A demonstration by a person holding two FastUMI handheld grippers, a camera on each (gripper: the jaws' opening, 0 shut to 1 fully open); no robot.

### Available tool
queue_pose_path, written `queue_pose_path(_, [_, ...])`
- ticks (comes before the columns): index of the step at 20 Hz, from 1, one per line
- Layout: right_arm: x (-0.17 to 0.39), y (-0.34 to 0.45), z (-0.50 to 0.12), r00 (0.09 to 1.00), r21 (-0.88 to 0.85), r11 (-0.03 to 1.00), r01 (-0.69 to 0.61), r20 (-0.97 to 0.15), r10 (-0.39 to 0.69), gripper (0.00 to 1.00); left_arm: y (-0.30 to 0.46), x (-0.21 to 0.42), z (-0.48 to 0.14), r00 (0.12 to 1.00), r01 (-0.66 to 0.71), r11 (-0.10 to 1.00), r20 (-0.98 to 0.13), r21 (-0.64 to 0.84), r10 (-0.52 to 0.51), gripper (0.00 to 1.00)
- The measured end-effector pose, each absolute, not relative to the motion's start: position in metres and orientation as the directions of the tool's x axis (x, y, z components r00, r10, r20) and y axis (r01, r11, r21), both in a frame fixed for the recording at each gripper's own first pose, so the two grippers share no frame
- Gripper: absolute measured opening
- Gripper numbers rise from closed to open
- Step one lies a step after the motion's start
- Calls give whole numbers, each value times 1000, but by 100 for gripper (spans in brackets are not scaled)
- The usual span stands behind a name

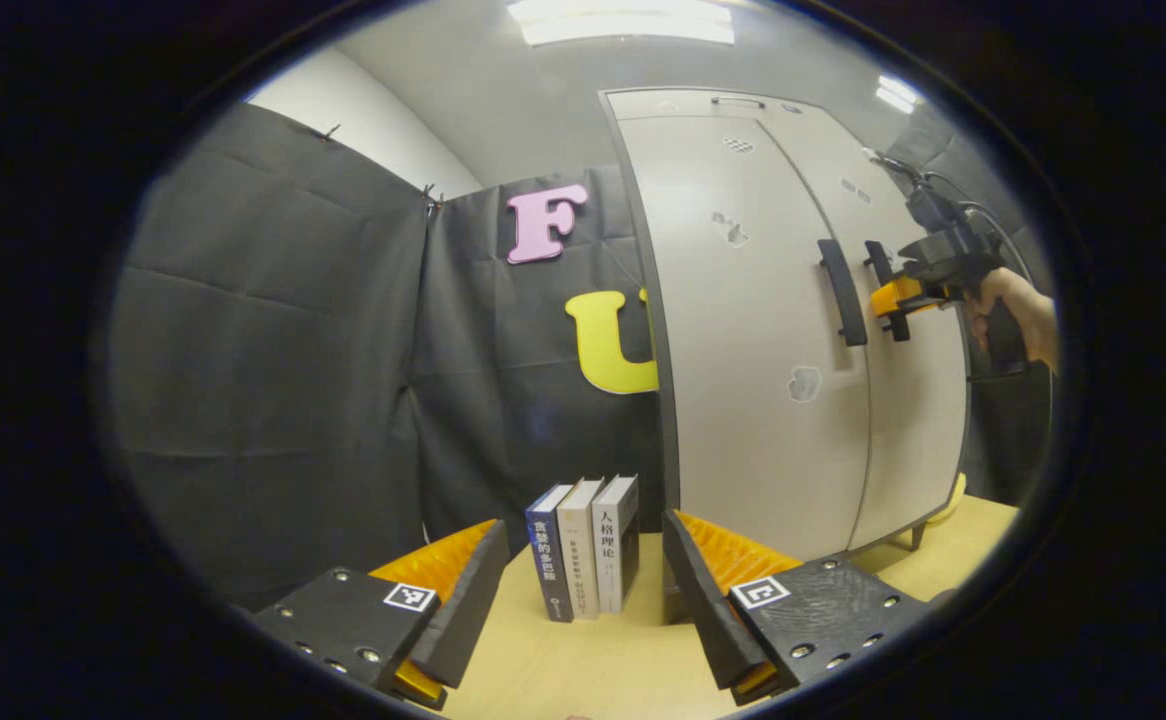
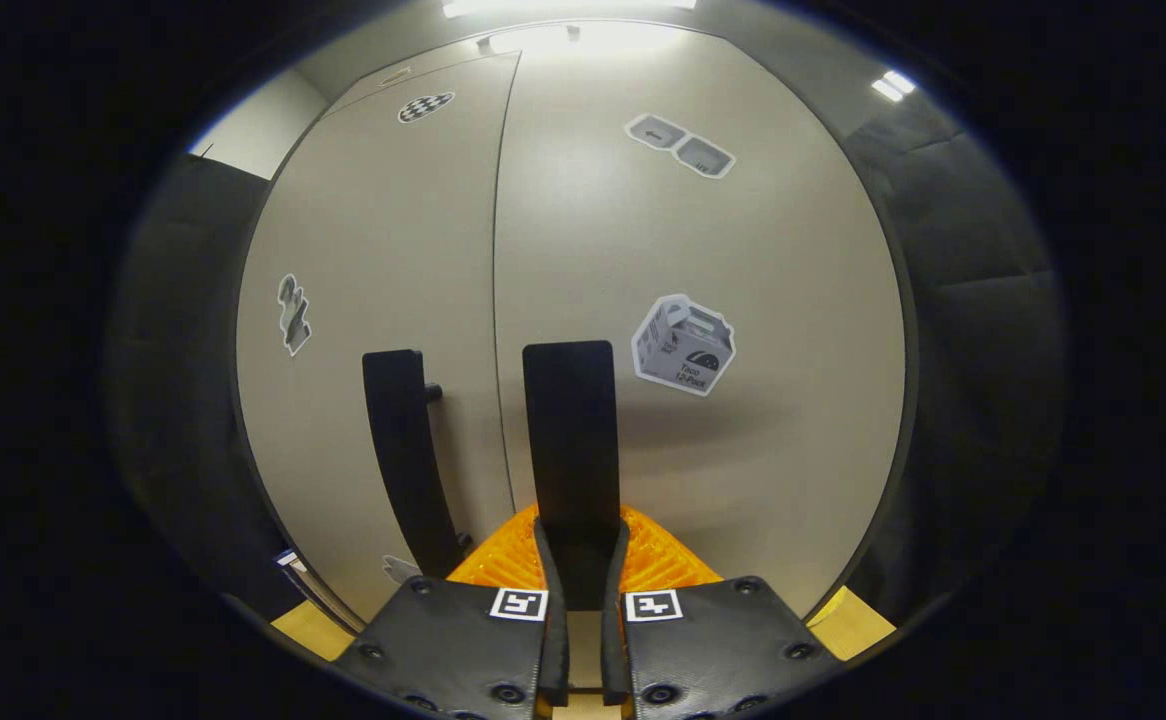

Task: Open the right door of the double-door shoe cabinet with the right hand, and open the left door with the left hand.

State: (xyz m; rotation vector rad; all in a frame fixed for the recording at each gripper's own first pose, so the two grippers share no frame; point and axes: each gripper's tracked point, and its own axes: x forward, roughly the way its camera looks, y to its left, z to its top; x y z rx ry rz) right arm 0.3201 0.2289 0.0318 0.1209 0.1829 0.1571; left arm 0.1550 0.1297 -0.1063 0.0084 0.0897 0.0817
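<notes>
Both doors of the shoe cabinet (image 1: 763,330) are closed. The right gripper (image 2: 579,560) is clamped on the right door's handle (image 2: 570,430), beside the left handle (image 2: 405,450). The left gripper (image 1: 578,590) gapes wide and empty, well left of the cabinet, near three books (image 1: 585,545) on the table (image 1: 583,670).

Right gripper (image 2: 581,560) with jaws closed on the right door handle (image 2: 570,440) of the shoe cabinet (image 2: 703,250). The left door handle (image 2: 405,450) stands just beside it, across the seam between both closed doors.
</notes>
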Motion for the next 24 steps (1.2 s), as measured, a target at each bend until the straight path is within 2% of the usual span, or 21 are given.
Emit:
queue_pose_path(1, [317,229,33,969,146,978,-152,-172,176,14,127,154,-105,993,-78,997,-88,9,79,91])
queue_pose_path(2, [313,228,33,967,151,975,-161,-175,187,12,124,155,-104,994,-73,997,-86,6,74,92])
queue_pose_path(3, [308,226,33,965,149,974,-170,-176,195,14,121,153,-102,994,-69,998,-85,4,69,92])
queue_pose_path(6, [292,220,35,958,142,970,-196,-183,220,12,108,148,-95,995,-54,999,-80,5,54,92])
queue_pose_path(7, [288,219,35,955,140,969,-205,-187,229,14,103,147,-92,996,-47,999,-75,7,47,92])
queue_pose_path(24, [225,170,40,908,180,929,-323,-217,358,14,36,106,-49,1000,-15,1000,-18,22,15,92])
